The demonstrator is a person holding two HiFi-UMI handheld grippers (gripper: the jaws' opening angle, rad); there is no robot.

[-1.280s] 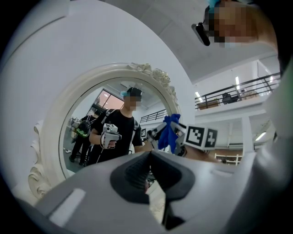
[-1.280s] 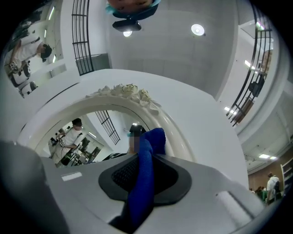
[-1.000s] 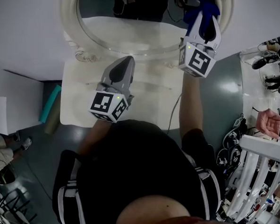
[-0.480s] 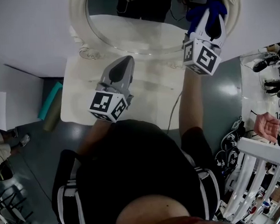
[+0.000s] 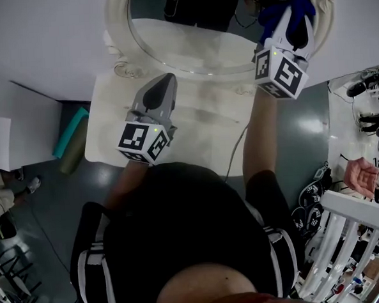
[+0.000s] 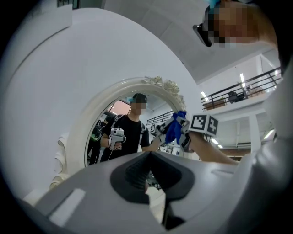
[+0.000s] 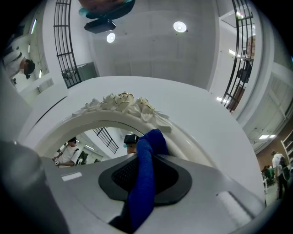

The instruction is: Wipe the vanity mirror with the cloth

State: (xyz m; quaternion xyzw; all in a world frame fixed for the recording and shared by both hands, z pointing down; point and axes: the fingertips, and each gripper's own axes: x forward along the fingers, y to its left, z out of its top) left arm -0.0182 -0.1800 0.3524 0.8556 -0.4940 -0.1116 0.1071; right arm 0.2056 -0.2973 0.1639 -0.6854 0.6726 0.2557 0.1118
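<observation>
So the head view gives the layout: the vanity mirror [image 5: 189, 42] stands at the back of the cream worktop [image 5: 195, 131]. The left tool [image 5: 164, 82] hangs over the worktop in front of it. The right tool [image 5: 294, 16] is raised at the mirror's right side with the blue cloth [image 5: 282, 6] bunched at its tip. What that view doesn't give you is the jaws. The right gripper view does: the right tool is pinching the cloth, and a fold sticks up past the tips just under the floral crest [image 7: 123, 101] of the white frame. The left gripper view shows the left tool pressed together with nothing in it. It also catches the person's reflection [image 6: 130, 132] in the glass, plus the cloth from the side, right at the mirror's right edge. Compared with a second ago, the right tool and cloth sit a bit higher and further right in the head view, but the mirror slid the same way, so that's mostly the camera. The left tool has barely budged. The mirror's top is cut off in the head view, and I can't tell from any view whether the cloth actually touches the glass.
</observation>
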